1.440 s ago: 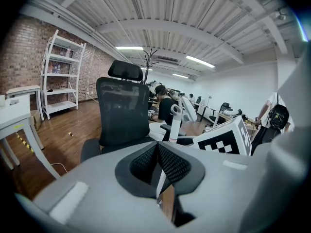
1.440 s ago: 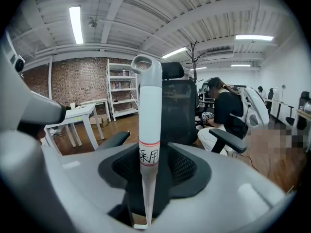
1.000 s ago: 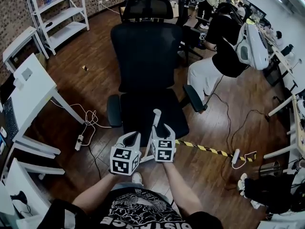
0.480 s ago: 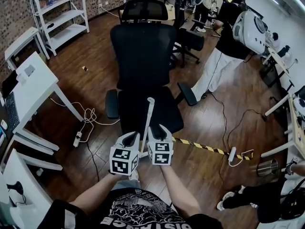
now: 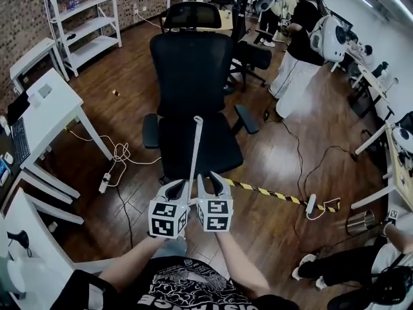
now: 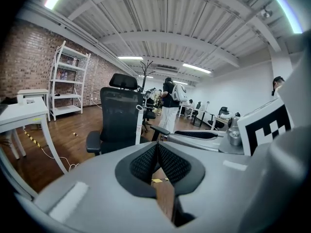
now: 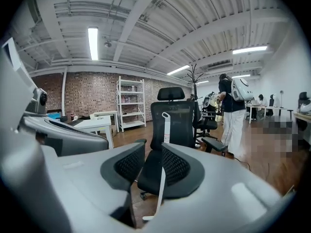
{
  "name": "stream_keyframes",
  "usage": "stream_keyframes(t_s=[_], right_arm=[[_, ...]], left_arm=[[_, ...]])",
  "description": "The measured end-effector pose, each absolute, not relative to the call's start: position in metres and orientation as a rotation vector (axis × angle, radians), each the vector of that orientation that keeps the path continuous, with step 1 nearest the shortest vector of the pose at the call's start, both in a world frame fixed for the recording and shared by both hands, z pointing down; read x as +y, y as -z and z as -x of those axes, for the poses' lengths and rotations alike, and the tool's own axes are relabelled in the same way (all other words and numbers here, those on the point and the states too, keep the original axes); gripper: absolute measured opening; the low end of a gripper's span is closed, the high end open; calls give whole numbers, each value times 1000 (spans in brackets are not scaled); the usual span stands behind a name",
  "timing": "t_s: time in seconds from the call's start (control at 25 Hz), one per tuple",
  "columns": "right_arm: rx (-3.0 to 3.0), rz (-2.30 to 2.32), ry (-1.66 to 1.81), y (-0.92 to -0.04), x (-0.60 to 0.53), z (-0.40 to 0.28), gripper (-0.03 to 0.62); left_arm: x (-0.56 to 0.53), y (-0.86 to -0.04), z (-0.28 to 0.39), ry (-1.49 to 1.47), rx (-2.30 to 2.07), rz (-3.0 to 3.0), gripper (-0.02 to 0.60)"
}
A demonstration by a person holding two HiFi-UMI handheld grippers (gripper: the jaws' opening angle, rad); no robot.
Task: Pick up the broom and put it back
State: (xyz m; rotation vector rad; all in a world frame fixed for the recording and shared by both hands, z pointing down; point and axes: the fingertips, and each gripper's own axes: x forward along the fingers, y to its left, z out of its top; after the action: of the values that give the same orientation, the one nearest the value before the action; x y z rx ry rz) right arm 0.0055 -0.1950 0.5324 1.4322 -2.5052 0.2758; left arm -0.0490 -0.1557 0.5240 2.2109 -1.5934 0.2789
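1. Broom (image 5: pixel 194 148) handle stands upright just in front of office chair (image 5: pixel 193 63), between right gripper (image 7: pixel 153 144) fingers, which have just been closing; one side still gapped, not clamped.
2. Left gripper (image 6: pixel 157 144) fingers closed, empty.
3. Remaining: clamp, lift, return.
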Motion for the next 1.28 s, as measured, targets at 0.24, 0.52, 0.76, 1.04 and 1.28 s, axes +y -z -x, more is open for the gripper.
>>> stream_keyframes(t_s=[0.24, 0.52, 0.76, 1.04, 1.28], right_arm=[[-2543, -1447, -251, -512, -144, -20, 45], [-2619, -1433, -202, -487, -81, -26, 0], [-2675, -1413, -199, -470, -39, -33, 0], [-2716, -1405, -187, -462, -10, -30, 0], [-2732, -1400, -189, -463, -3, -27, 0]], left_arm=[[-112, -514, 33, -281, -1604, -2233, 8], [-61, -496, 19, -237, -1635, -2274, 8], [-25, -489, 10, -219, -1654, -2274, 8], [-5, -486, 6, -232, -1667, -2314, 8], [3, -482, 12, -221, -1684, -2330, 8]])
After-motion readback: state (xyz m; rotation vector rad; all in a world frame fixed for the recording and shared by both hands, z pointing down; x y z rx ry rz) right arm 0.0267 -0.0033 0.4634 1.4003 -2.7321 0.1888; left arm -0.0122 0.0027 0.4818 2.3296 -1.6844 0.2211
